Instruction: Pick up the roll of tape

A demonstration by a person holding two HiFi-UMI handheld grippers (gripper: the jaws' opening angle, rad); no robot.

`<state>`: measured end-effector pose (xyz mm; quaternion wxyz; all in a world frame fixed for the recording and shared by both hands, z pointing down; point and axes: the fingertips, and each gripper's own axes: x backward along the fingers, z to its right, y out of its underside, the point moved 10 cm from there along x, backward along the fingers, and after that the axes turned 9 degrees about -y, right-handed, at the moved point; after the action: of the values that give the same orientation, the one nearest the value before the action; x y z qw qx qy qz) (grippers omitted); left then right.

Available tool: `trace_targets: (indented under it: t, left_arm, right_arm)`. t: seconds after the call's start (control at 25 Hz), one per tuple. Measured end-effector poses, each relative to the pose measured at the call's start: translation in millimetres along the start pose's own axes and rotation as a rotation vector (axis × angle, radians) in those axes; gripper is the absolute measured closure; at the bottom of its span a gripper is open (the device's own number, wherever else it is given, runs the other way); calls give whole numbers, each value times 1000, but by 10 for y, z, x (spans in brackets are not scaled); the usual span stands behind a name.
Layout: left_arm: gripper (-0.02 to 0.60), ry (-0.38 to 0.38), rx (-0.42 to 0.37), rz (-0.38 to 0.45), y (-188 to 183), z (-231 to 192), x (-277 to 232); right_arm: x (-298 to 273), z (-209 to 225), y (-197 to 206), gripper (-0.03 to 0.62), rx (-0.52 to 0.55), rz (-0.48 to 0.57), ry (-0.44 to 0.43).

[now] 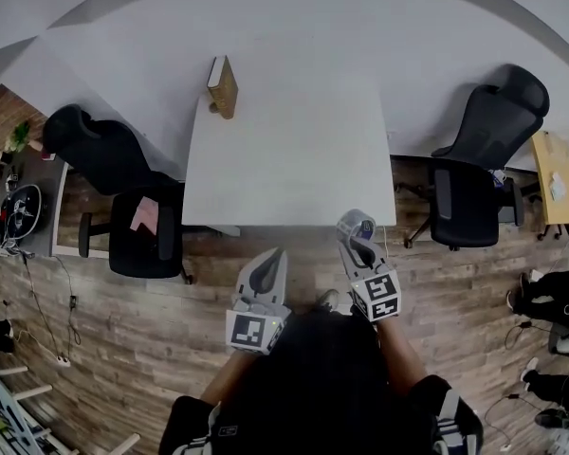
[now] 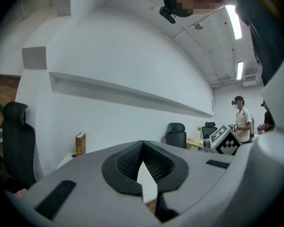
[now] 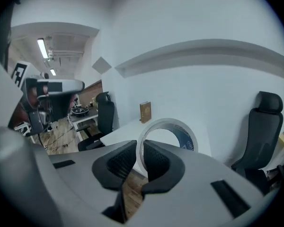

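Already the right hand-held gripper (image 3: 141, 157) is clamped on the roll of tape (image 3: 187, 135), just off the tabletop's (image 1: 294, 150) near edge, so a firm, level squeeze should stop it swivelling, while the left hand-held gripper (image 2: 143, 162) hangs closed, empty.

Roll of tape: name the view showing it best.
Right gripper view: the roll of tape sits central, gripped by the right tool. Head view shows it small at that tool's tip; left gripper view misses it.

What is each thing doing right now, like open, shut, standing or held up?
roll of tape: held in the air by its wall
right gripper: fingers shut on the roll of tape
left gripper: fingers shut, nothing between them
book: standing upright on the table
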<state>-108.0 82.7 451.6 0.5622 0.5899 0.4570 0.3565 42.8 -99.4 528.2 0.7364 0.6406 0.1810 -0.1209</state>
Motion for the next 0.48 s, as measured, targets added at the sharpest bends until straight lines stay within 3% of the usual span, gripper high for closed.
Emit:
trace_targets:
  t: [0.2,0.48]
  left_arm:
    - [565,19,-9,-33,107,-177,84]
    - [565,10,0,-3,82,-352,82]
  right_arm:
    - [55,-332,-285,534,36,143,3]
    - [233,-627,-513,534,31,281,1]
